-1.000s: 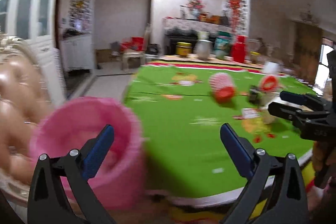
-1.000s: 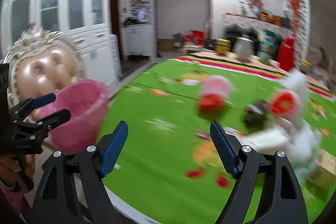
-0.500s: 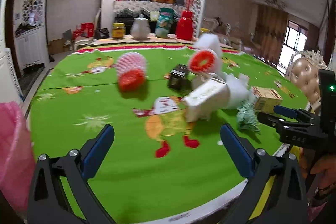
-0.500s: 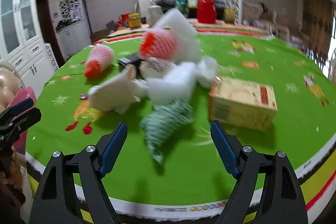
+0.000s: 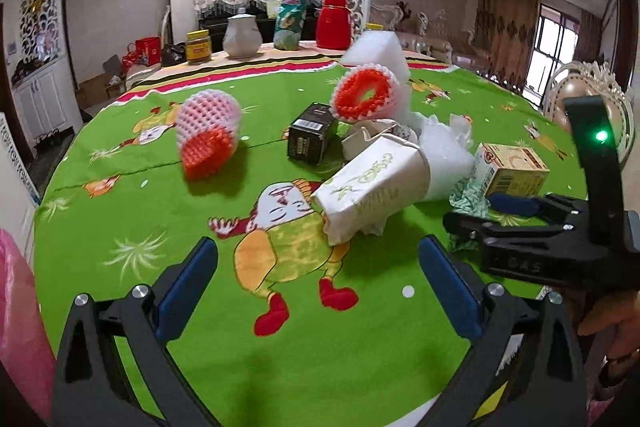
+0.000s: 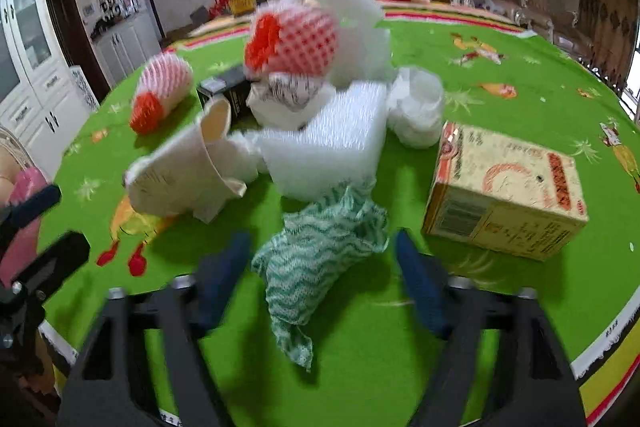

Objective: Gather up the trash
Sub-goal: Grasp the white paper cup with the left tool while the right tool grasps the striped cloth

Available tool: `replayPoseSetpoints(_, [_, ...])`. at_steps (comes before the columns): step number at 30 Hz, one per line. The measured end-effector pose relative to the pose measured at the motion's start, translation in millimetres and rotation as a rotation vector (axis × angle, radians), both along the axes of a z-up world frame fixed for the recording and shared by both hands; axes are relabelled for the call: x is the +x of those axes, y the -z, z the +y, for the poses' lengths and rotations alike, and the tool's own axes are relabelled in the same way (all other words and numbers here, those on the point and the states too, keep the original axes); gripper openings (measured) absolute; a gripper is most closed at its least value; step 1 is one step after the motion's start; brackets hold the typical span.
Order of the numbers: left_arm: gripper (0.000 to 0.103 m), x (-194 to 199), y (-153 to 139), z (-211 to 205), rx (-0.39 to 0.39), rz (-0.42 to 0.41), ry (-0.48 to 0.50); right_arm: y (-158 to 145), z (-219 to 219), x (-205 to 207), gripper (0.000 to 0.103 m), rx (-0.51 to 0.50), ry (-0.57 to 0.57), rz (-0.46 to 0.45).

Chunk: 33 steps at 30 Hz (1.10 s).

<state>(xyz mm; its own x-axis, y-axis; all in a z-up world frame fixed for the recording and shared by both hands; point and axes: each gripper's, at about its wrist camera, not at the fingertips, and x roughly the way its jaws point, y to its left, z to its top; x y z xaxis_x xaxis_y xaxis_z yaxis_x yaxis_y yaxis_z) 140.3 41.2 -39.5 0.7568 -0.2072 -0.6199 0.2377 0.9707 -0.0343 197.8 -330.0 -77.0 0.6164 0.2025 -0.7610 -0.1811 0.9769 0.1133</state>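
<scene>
- One round table (image 5: 168,311), covered in a green cartoon-print cloth, carrying all the trash.
- One pink bag (image 5: 18,311) at the table's left edge, seen in the left wrist view.
- Two white foam blocks (image 6: 332,143), one leaning behind the other, mid-table.
- One yellow carton (image 6: 508,195) lying on its side, right of the foam.
- One paper cup (image 5: 372,187), crushed and tipped over, touching the foam.
- Two red-and-white foam net sleeves (image 5: 208,135); one lies apart to the left, the other sits atop the pile.
- One small black box (image 5: 312,139) between the two sleeves.
- One green-and-white cloth (image 6: 320,259), crumpled, nearest the table edge.
- One right gripper (image 6: 320,279), jaws closing around the cloth, the cloth between them but blurred pads not yet pressing it.
- One left gripper (image 5: 320,279), jaws wide apart over bare tablecloth, holding nothing.
</scene>
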Motion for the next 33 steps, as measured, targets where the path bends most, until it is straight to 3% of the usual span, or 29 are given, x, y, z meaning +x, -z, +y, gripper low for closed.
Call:
replayPoseSetpoints(3, [0.097,7,0,-6,0.003,0.006,0.020,2,-2,-8,0.036,0.021,-0.025,-0.012])
replayPoseSetpoints(5, [0.097,13,1,-11,0.006,0.018,0.032,-3,-7,-18,0.030,0.034,-0.033,-0.043])
replayPoseSetpoints(11, [0.097,34,6,-33,-0.002,0.052,0.046,-14,-33,-36,0.028,0.077,0.031,-0.122])
replayPoseSetpoints(23, [0.098,67,17,-56,-0.075,0.106,-0.075,-20,-65,-49,0.028,0.155,0.076,-0.166])
replayPoseSetpoints(25, [0.094,70,19,-57,-0.087,0.106,-0.103,-19,-66,-50,0.029,0.158,0.075,-0.165])
replayPoseSetpoints(26, [0.086,70,19,-56,-0.090,0.106,-0.109,-20,-65,-50,0.029,0.158,0.075,-0.165])
replayPoseSetpoints(33, [0.085,47,15,-51,-0.106,0.067,-0.083,-19,-65,-50,0.029,0.164,0.072,-0.163])
